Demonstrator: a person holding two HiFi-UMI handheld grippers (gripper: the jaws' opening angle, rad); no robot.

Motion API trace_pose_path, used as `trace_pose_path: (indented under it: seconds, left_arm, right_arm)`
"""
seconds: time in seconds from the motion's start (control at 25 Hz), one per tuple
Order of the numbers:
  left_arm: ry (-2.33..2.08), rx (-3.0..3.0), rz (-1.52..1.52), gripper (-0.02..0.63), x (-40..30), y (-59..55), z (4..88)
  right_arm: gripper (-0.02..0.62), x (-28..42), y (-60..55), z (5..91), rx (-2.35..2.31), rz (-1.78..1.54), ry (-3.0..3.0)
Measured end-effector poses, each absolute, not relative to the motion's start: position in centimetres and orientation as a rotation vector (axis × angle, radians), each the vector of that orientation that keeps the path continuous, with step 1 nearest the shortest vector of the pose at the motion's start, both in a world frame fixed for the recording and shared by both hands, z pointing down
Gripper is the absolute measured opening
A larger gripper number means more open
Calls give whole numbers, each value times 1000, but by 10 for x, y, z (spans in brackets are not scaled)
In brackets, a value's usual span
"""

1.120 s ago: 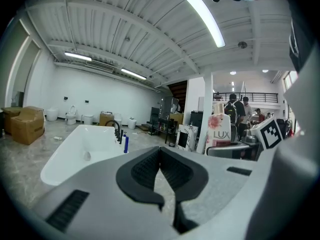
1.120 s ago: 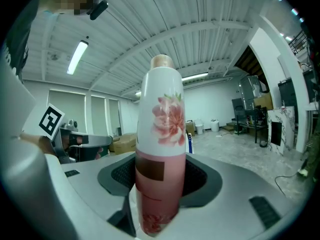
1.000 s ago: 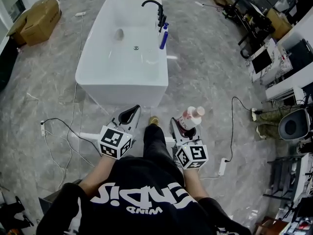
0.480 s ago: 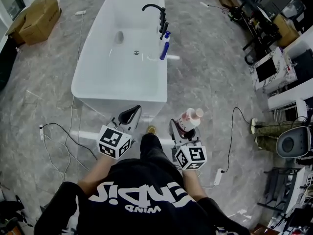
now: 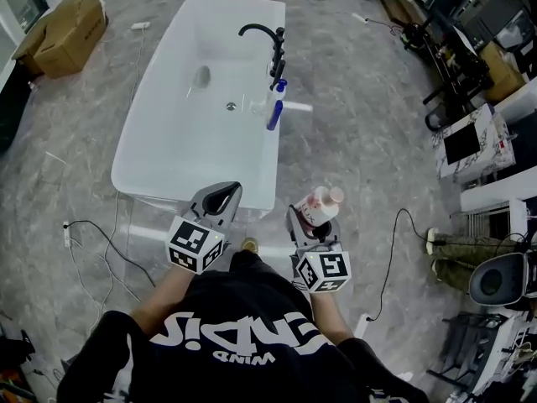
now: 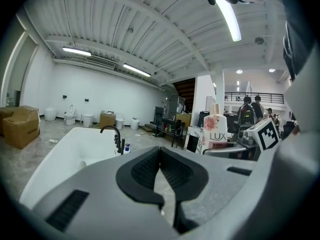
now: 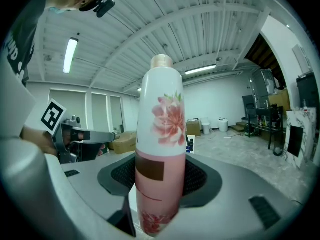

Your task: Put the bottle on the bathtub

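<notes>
At the bottom of the head view, the right gripper [image 5: 305, 222] is clamped on a pink-and-white flower-printed bottle [image 5: 320, 206], and its own view shows the ribbed pads pressing both sides of the bottle's lower body, which stands upright. Just left of it, the left gripper [image 5: 220, 196] has its jaws drawn together with nothing between them. Both grippers hang just short of the near end of the white bathtub [image 5: 270, 156], which fills the upper middle of the frame. The step in hand looks like the carry, with the bottle not yet over the tub. The next move probably calls for reaching the right gripper forward over the rim, setting the bottle down upright on a flat stretch, and then parting the jaws. Farther along the right rim stand a black faucet [image 5: 262, 32] and a small blue bottle [image 5: 274, 112]. The carried bottle's base is cut off below the jaws, and how broad the rim is cannot be told.
</notes>
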State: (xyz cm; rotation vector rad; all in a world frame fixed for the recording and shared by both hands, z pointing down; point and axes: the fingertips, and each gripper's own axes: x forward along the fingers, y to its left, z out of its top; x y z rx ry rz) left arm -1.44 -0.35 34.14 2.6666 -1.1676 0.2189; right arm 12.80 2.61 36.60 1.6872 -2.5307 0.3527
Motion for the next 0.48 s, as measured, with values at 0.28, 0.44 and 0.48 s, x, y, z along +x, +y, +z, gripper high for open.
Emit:
trace_pose_path:
  seconds: [0.28, 0.44, 0.48]
  left_arm:
    - [-1223, 2632, 227, 9, -3, -54, 346]
    - [-1218, 2639, 234, 9, -5, -73, 347]
    - [-1214, 2641, 236, 9, -7, -78, 349]
  right_arm:
    - [244, 142, -27, 371, 1647, 356, -2541]
    - [244, 139, -47, 373, 1658, 359, -2540]
    - [244, 137, -52, 373, 1665, 358, -2540]
